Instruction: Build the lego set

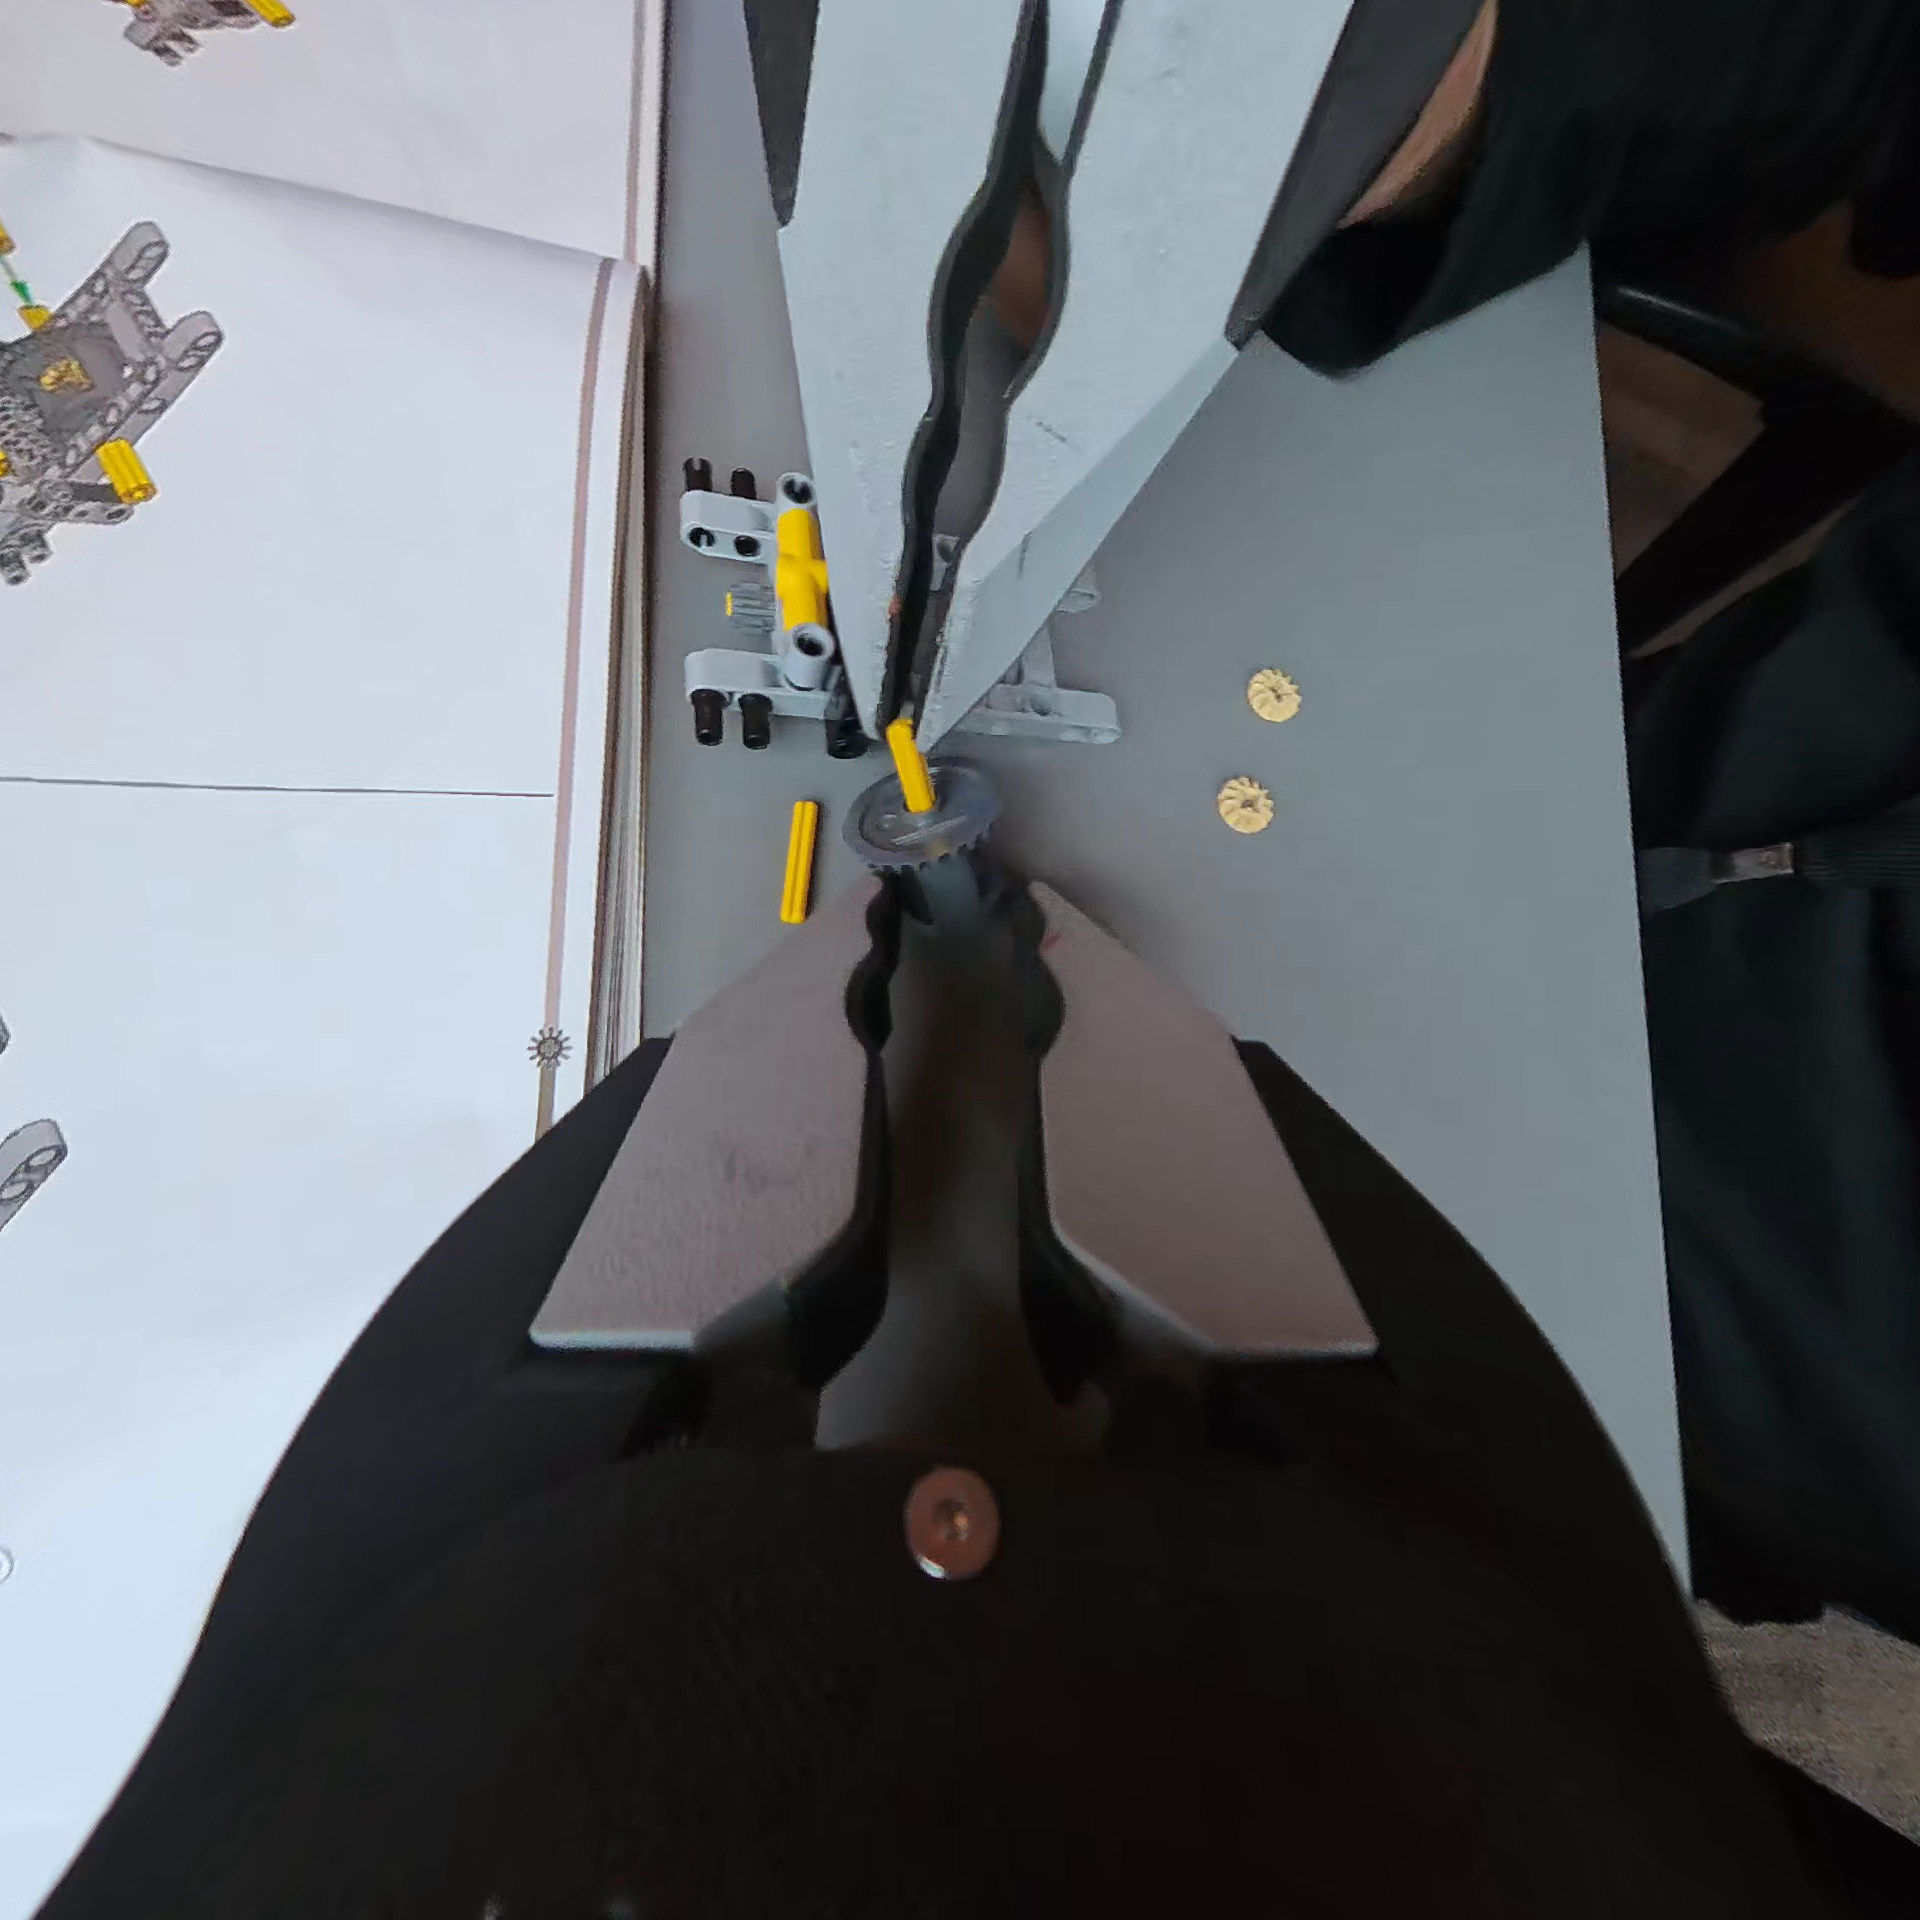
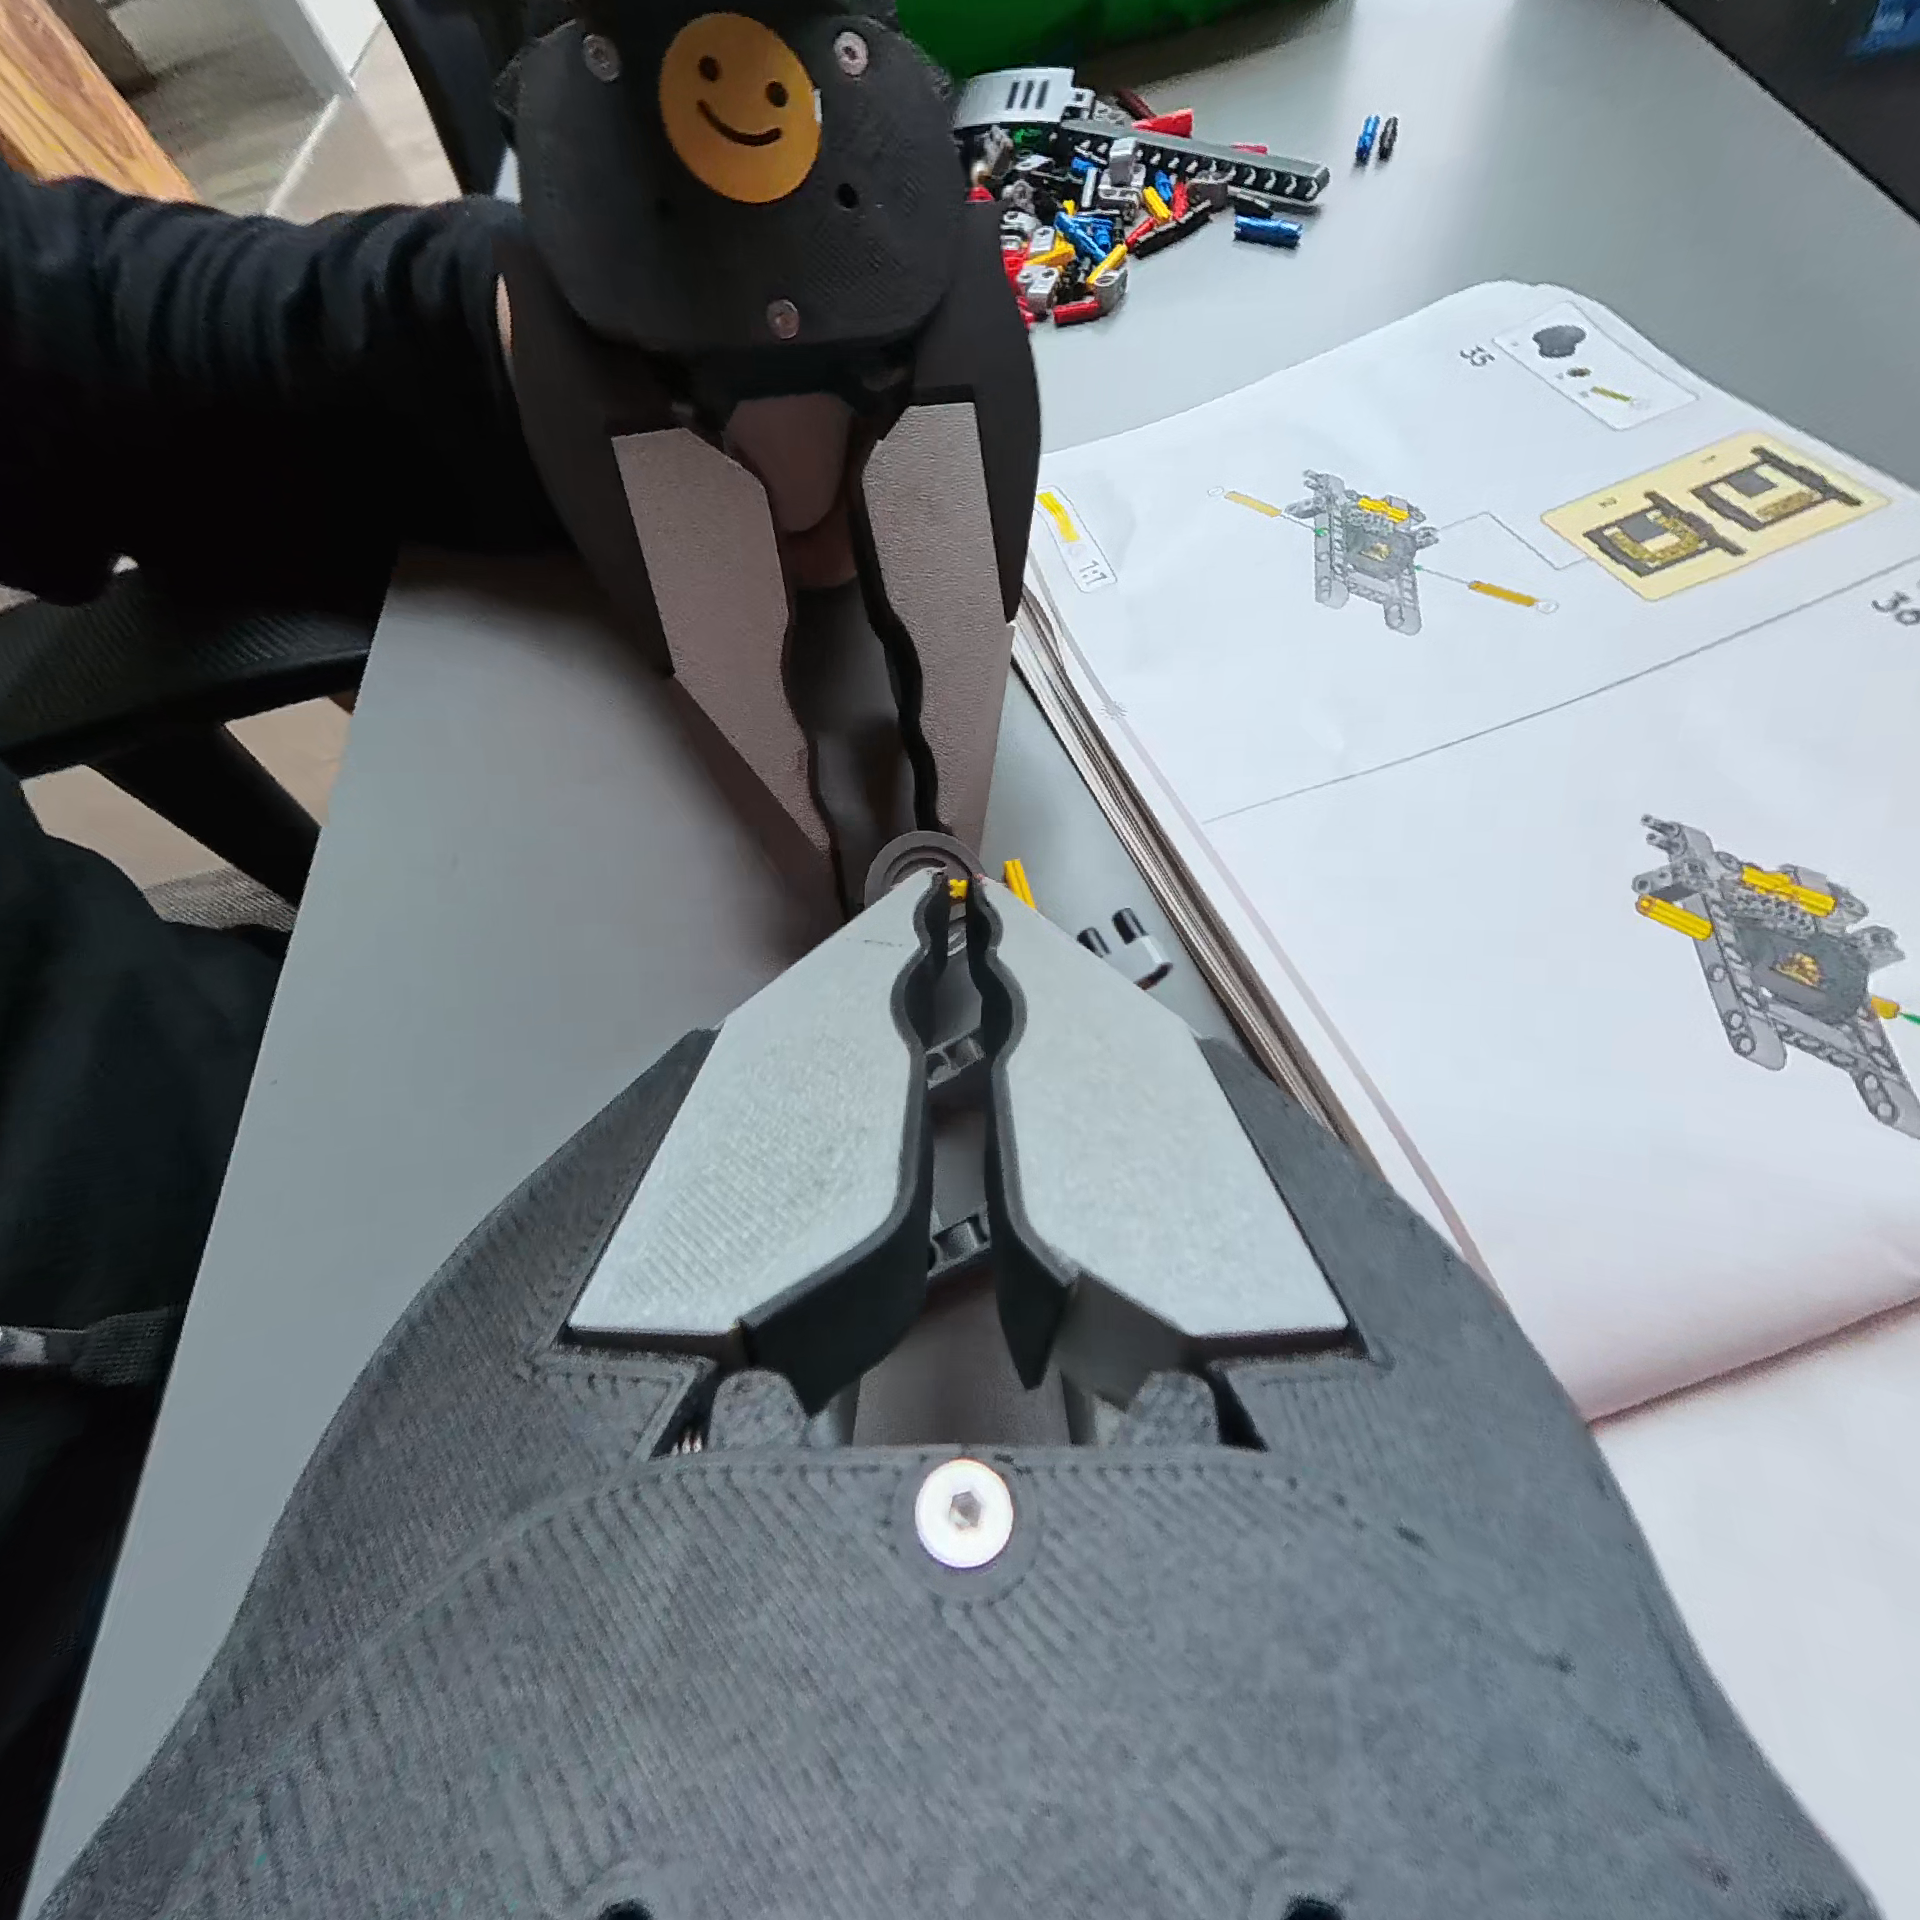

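Note:
My left gripper [image 1: 951, 899] is shut on a dark grey gear piece [image 1: 909, 821] and holds it just above the grey table [image 1: 1351, 935]. My right gripper [image 2: 956, 896] is shut on a short yellow axle [image 2: 958, 888]. In the left wrist view the right gripper [image 1: 904, 722] comes in from above, and the yellow axle [image 1: 911, 774] has its tip in the gear's centre hole. In the right wrist view the left gripper [image 2: 904, 862] faces me, with the gear piece [image 2: 920, 857] at its tips. A grey frame assembly [image 1: 769, 603] with a yellow part and black pins lies behind, partly hidden.
A second yellow axle [image 1: 799, 862] lies left of the gear. Two tan bevel gears [image 1: 1274, 694] [image 1: 1245, 804] lie to the right. The open instruction booklet [image 1: 312, 727] [image 2: 1507, 831] covers one side. A pile of loose parts [image 2: 1122, 208] sits far off. The table edge [image 1: 1610, 727] is near a black chair. The tips of both grippers are at nearly the same place.

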{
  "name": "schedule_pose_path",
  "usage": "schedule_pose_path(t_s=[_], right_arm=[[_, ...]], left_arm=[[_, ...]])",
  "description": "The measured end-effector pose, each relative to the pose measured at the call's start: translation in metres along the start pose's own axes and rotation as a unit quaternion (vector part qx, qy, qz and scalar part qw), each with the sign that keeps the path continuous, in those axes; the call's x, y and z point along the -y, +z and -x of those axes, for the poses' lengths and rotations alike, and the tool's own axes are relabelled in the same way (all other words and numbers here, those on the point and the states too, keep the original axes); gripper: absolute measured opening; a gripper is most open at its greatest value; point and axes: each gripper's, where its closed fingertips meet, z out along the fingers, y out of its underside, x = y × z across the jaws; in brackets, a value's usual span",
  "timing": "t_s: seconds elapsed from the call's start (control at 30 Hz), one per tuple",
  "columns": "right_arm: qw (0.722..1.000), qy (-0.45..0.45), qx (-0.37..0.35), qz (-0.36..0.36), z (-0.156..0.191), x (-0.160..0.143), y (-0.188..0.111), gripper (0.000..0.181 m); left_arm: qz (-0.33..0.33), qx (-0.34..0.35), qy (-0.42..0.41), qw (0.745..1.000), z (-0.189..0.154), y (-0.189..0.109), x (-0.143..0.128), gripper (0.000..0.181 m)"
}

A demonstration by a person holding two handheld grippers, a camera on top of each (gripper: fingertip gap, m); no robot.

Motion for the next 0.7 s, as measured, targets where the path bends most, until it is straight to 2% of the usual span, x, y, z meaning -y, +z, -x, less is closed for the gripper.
schedule_pose_path(t_s=[0.37,0.53,0.7], right_arm=[[0.995,0.092,0.036,0.012,-0.0082,-0.0043,0.0017,0.000],[0.991,0.120,0.061,0.015,-0.0073,-0.0037,0.0026,0.000],[0.994,0.094,0.056,0.026,-0.0070,-0.0049,0.0014,0.000]], left_arm=[[-0.020,-0.062,-0.101,0.993,0.0009,-0.0032,0.0023,0.017],[-0.016,-0.066,-0.094,0.993,-0.0010,-0.0025,0.0019,0.017],[-0.017,-0.072,-0.099,0.992,-0.0013,-0.0027,0.0021,0.017]])
